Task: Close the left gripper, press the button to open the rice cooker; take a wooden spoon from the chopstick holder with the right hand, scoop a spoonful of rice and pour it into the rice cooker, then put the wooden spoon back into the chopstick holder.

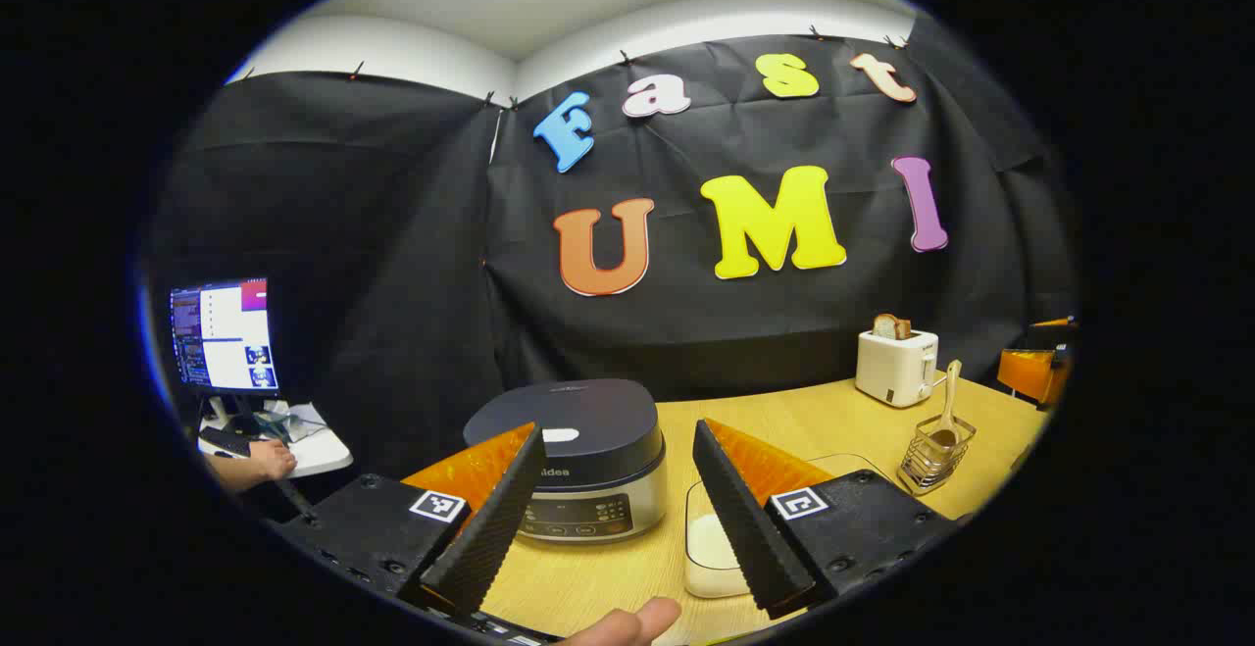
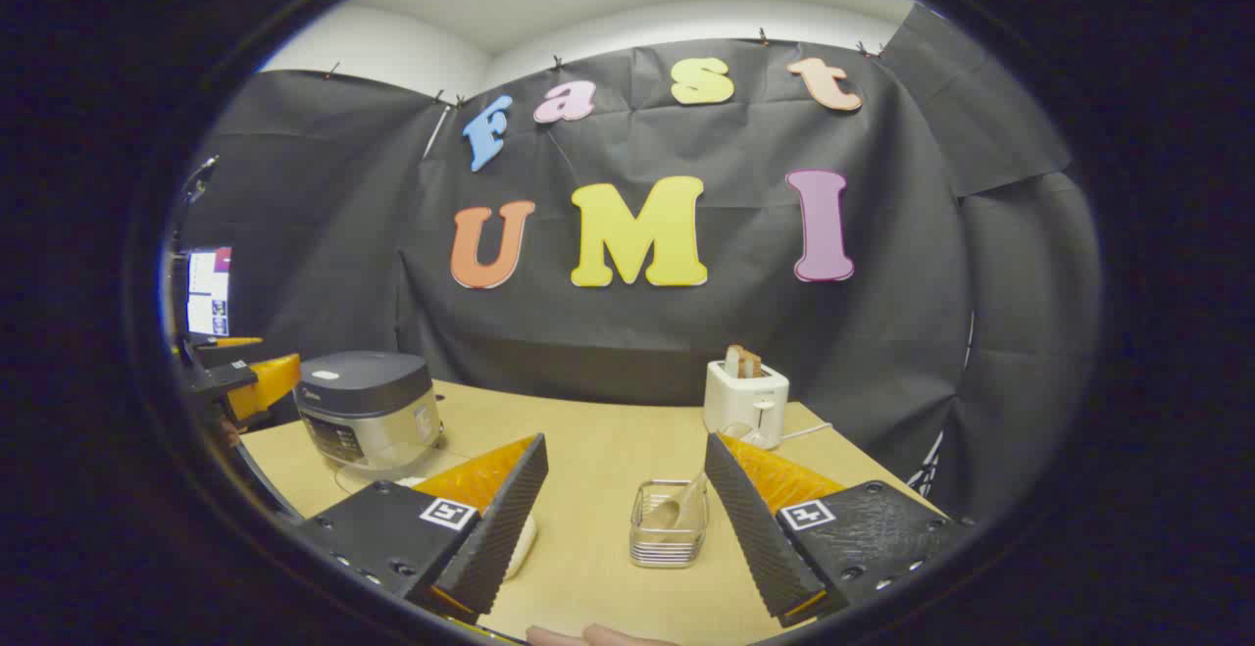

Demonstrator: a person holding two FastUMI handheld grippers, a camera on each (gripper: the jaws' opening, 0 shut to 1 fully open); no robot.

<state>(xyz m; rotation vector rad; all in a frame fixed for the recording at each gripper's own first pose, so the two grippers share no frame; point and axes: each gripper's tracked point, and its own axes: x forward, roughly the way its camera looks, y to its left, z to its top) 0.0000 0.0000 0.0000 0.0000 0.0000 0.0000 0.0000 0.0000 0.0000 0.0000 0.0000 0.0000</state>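
— Where do the fingers stand?

— Both pairs spread wide and empty. The left gripper faces the rice cooker, lid down, its pale button on top near the front. So it's the first step: I'd say those fingers must come together before pressing down.

— And the right gripper?

— Facing the chopstick holder on the worktop. The wooden spoon stands bowl-down, handle leaning up toward the toaster. Rice container sits beside the cooker.
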